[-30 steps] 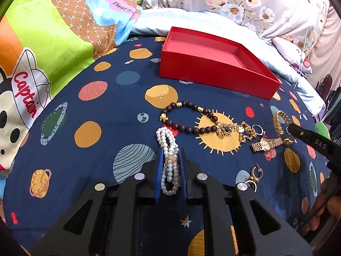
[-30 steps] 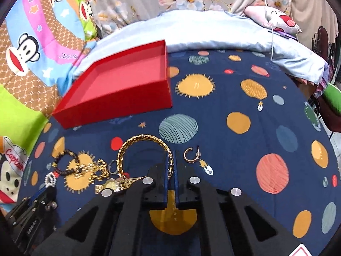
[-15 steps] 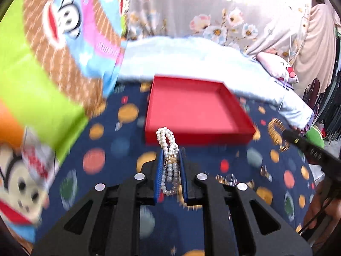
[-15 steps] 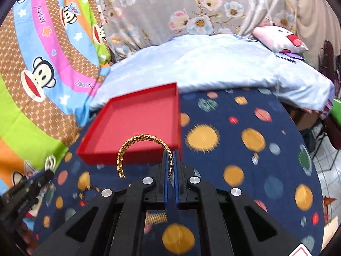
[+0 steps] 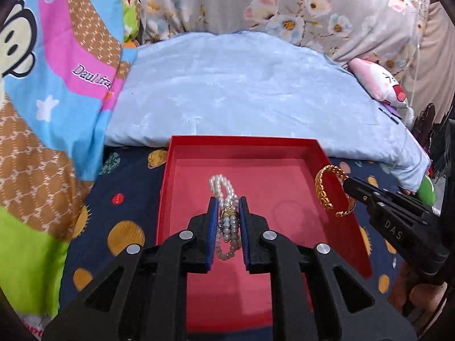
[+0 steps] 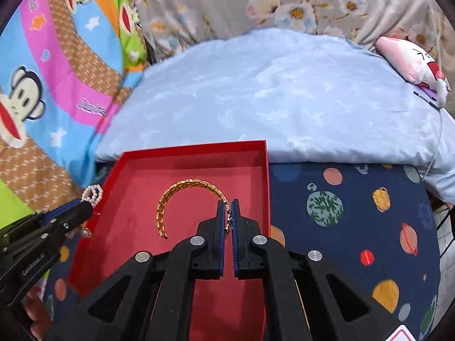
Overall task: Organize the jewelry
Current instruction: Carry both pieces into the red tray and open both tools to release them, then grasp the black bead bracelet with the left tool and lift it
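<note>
A: Log, left first. A second before, your left gripper (image 5: 227, 207) was clamped on the pearl bracelet (image 5: 226, 199) down on the bed; at this frame you held it, jaws closed on it, above the red tray (image 5: 284, 153).

B: And the right?

A: Same change. Your right gripper (image 6: 226, 210) had lifted the gold bangle (image 6: 182, 199) and stayed pinched on its band, over the tray's right half.

B: Meaning?

A: Both pieces hung over the tray, unreleased. Probably lowering and opening came next.
</note>
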The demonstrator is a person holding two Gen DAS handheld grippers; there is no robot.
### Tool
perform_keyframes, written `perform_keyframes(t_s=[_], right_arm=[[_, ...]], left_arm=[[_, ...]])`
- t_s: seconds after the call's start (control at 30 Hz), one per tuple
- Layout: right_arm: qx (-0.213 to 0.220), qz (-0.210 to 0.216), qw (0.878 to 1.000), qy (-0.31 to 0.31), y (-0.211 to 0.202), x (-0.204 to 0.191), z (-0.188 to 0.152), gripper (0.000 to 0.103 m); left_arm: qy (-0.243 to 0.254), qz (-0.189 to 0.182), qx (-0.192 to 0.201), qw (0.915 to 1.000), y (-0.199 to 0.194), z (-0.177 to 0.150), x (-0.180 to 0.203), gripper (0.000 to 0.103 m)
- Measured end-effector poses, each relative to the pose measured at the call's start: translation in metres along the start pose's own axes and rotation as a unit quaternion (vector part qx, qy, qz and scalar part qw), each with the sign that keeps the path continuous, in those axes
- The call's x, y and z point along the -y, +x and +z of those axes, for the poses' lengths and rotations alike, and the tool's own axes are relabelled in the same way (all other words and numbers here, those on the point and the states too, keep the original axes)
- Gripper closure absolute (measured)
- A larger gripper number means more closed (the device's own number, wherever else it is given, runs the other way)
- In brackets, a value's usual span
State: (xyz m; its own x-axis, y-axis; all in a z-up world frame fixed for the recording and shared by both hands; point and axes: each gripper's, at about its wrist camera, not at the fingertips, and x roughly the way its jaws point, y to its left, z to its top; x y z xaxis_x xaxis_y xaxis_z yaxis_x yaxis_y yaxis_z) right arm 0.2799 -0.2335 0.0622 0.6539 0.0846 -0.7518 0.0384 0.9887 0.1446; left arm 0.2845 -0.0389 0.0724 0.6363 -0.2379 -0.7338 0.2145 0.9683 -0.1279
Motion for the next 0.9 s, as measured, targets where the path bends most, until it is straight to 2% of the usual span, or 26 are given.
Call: perform_keyframes(t_s=[0.17,0.3,0.37,0.43,0.5,0.63,0.7,0.77,0.9], right_arm=[[-0.041,-0.018,0.999,-0.024,0.043,-0.008,0.002,0.099],[-0.079,-0.014,0.996,-0.032,0.059,-0.009,-0.001,0.098],[-0.082,-0.020,0.996,-0.033,0.059,-0.009,-0.003,0.095],[-0.072,-0.028,0.996,-0.035,0.056,-0.009,-0.002,0.092],[-0.063,-0.036,0.997,-0.033,0.054,-0.008,-0.003,0.083],[-0.022,-0.041,0.999,-0.025,0.033,-0.005,-0.003,0.080],[-0.004,-0.034,0.999,-0.019,0.014,-0.003,-0.008,0.080],[0.018,-0.028,0.999,-0.018,-0.013,-0.002,-0.019,0.079],[0.046,-0.017,0.999,-0.013,-0.058,0.003,-0.052,0.070]], left_arm=[[0.002,0.015,-0.019,0.9997,0.037,0.011,-0.006,0.089],[-0.010,0.022,-0.030,0.9993,0.051,0.012,-0.014,0.089],[-0.014,0.026,-0.029,0.9991,0.052,0.011,-0.019,0.087],[-0.010,0.036,-0.023,0.9990,0.050,0.009,-0.021,0.079],[-0.006,0.049,-0.015,0.9987,0.044,0.006,-0.021,0.060],[0.000,0.051,0.002,0.9987,0.020,-0.004,-0.022,0.056],[-0.001,0.048,0.011,0.9988,0.006,-0.009,-0.024,0.051],[-0.007,0.042,0.022,0.9989,-0.014,-0.019,-0.027,0.046],[-0.014,0.035,0.036,0.9986,-0.049,-0.044,-0.027,0.042]])
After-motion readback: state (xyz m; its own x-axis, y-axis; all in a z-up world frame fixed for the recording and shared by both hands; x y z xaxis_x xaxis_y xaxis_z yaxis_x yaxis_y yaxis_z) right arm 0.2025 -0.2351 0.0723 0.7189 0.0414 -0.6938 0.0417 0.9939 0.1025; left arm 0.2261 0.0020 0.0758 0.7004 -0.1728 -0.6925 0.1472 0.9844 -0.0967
